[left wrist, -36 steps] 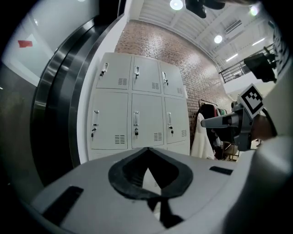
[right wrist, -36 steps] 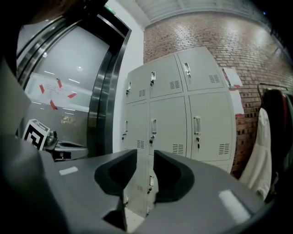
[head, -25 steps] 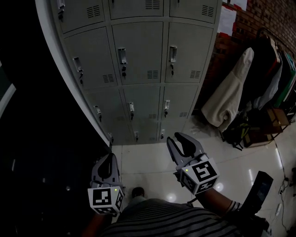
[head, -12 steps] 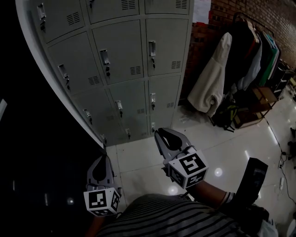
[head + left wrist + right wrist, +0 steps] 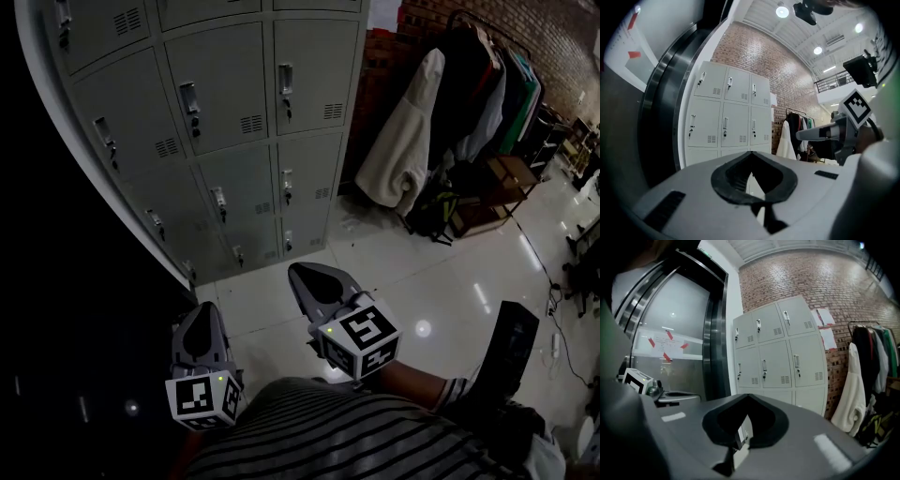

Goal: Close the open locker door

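Ahead in the head view, every door on the lockers (image 5: 216, 122) looks shut, so the closing seems done. Left gripper (image 5: 202, 309) and right gripper (image 5: 300, 276) hang well apart from them. Left gripper view: jaws clenched, empty. Right gripper view: jaws pressed together on nothing, and the coats (image 5: 855, 385) beside the lockers block nothing.

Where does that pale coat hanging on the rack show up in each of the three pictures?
Head view: the pale coat is upper right of centre, beside the lockers.
Left gripper view: the pale coat is small, just right of centre.
Right gripper view: the pale coat is near the right edge.
Shared landmark: the lockers, always left of it.
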A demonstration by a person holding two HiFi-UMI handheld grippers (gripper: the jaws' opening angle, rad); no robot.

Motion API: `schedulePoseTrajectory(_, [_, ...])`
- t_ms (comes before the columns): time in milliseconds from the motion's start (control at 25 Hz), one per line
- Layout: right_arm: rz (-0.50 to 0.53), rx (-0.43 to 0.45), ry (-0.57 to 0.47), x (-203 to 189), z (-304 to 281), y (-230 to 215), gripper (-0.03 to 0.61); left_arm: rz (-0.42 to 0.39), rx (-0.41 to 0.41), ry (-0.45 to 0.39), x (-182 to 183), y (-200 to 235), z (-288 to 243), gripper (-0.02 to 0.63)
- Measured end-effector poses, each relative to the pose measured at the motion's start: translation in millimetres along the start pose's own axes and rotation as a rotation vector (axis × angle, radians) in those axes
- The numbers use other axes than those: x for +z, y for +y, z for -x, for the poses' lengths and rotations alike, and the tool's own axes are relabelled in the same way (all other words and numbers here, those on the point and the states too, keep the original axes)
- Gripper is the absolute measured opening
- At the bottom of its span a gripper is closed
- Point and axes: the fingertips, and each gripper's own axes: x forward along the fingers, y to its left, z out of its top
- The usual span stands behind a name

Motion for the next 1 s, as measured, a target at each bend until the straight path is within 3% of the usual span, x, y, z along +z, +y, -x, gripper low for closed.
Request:
schedulePoseTrajectory(480, [0.037, 0.07, 0.039, -9.6, 2.1, 22.2, 0.0, -0.003, -0.01, 0.011, -4.2, -6.9, 4.1, 0.005])
schedulePoseTrajectory(1000, [0.038, 0.084, 0.042, -12.2, -6.1, 26.7, 0.0, -0.003, 0.007, 0.019, -8.7, 0.3, 5.3, 0.005])
